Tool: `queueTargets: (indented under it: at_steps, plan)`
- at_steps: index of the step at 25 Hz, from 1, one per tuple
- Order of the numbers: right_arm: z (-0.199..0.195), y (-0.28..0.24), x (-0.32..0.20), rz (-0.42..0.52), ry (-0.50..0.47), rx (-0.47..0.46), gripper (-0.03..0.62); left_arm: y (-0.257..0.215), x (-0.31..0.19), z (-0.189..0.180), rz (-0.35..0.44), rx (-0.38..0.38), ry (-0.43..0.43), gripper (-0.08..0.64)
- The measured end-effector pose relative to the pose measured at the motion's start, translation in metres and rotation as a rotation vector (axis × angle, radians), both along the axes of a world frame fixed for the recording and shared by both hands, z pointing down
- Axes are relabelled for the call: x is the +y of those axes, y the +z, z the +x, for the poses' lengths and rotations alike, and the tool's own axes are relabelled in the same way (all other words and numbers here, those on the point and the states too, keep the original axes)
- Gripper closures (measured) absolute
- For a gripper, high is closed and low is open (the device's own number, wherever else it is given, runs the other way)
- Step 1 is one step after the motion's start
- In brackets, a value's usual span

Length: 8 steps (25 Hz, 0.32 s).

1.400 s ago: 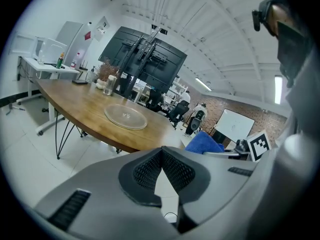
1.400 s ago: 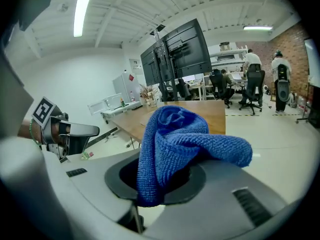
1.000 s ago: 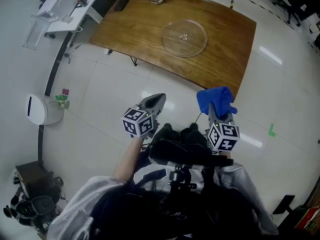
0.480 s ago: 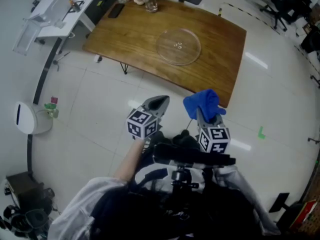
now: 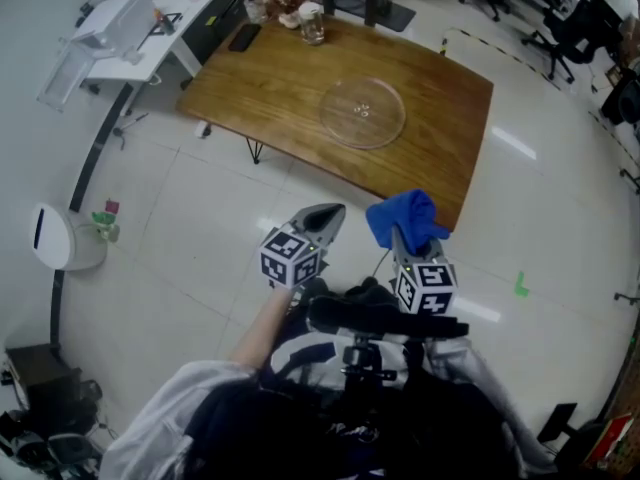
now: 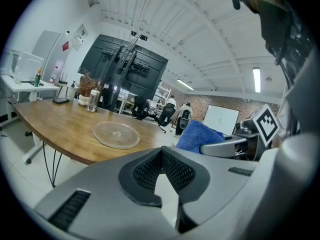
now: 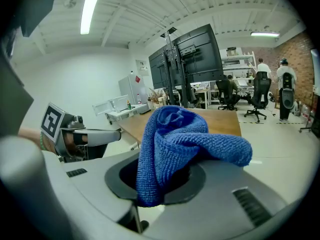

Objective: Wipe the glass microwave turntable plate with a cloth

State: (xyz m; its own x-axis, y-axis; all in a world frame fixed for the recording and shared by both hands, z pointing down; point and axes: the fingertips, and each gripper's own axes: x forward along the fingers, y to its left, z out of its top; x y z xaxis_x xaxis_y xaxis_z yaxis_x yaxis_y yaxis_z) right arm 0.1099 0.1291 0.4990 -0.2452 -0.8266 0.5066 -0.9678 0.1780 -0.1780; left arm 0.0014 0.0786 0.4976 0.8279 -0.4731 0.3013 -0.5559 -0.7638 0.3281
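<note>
Plate (image 5: 362, 112) lies well ahead; right tool (image 5: 408, 234) grips cloth (image 5: 400, 214), left tool (image 5: 325, 212) closed, empty.

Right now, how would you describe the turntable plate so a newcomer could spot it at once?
Find the big wooden table. On its right half, seen from the head view, lies the glass turntable plate, alone. It is the only flat, clear disc; the drinking glass and phone sit along the far edge.
</note>
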Motion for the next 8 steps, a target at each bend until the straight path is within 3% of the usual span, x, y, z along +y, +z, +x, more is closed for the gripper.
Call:
queueTargets:
  at_steps: [8]
  plan:
    - [-0.005, -0.006, 0.004, 0.011, -0.011, -0.003, 0.514, -0.005, 0.011, -0.005, 0.004, 0.003, -0.013, 0.56]
